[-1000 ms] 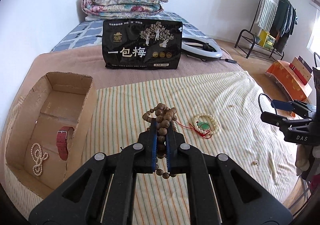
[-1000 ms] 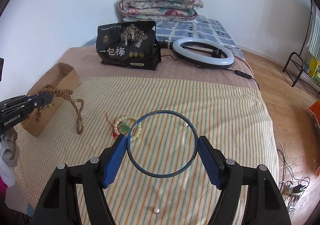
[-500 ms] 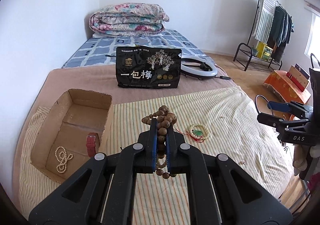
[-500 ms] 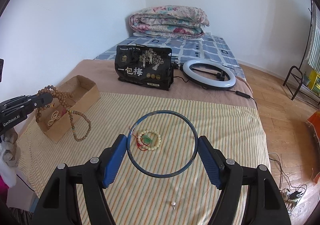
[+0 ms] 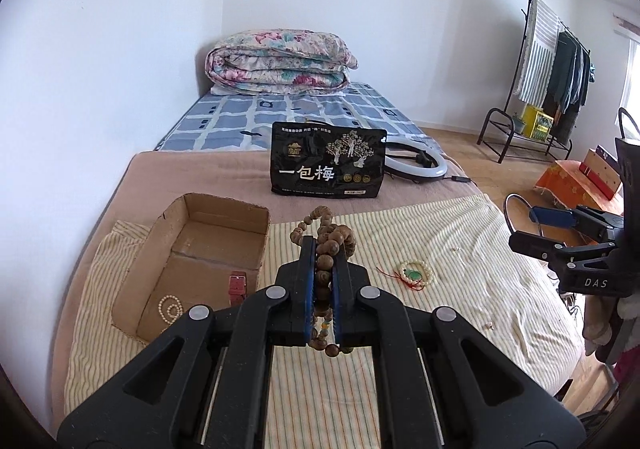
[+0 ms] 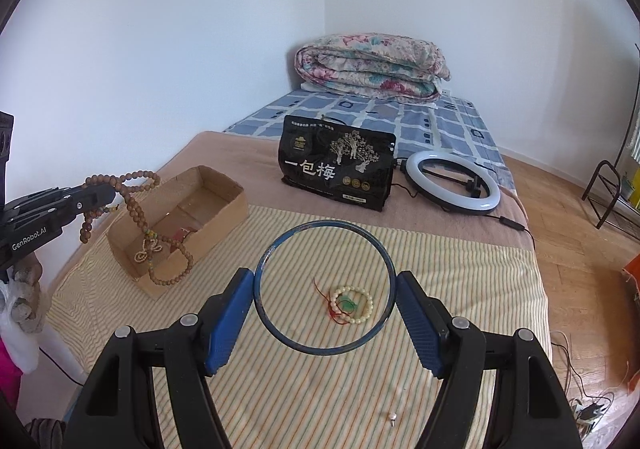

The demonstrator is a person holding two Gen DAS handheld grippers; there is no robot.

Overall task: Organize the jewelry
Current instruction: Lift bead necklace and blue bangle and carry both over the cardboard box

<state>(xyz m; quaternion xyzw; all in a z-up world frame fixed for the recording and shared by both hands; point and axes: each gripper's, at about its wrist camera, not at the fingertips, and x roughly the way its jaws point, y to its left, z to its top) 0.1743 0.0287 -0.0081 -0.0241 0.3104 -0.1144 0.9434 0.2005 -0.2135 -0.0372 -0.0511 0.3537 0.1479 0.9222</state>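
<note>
My left gripper (image 5: 323, 245) is shut on a long brown wooden bead necklace (image 5: 325, 269), held in the air; in the right wrist view the necklace (image 6: 140, 217) dangles in front of the cardboard box (image 6: 224, 209). The box (image 5: 160, 241) holds a pearl strand (image 5: 170, 307) and a red watch strap (image 5: 237, 285). My right gripper (image 6: 324, 285) is shut on a thin blue bangle (image 6: 280, 337), held above the striped cloth (image 6: 460, 261). A cream bead bracelet with a green pendant and red cord (image 6: 352, 305) lies on the cloth, also seen in the left wrist view (image 5: 416, 273).
A black snack bag (image 6: 336, 165) stands behind the cloth, a ring light (image 6: 452, 183) beside it. A folded quilt (image 6: 372, 65) lies at the bed's far end. Small earrings (image 6: 392, 417) lie on the cloth. A clothes rack (image 5: 552, 65) stands to the right.
Both grippers have risen and drawn back from the bed. The necklace has lifted clear of the cloth and now hangs by the box. The bangle stays gripped.
</note>
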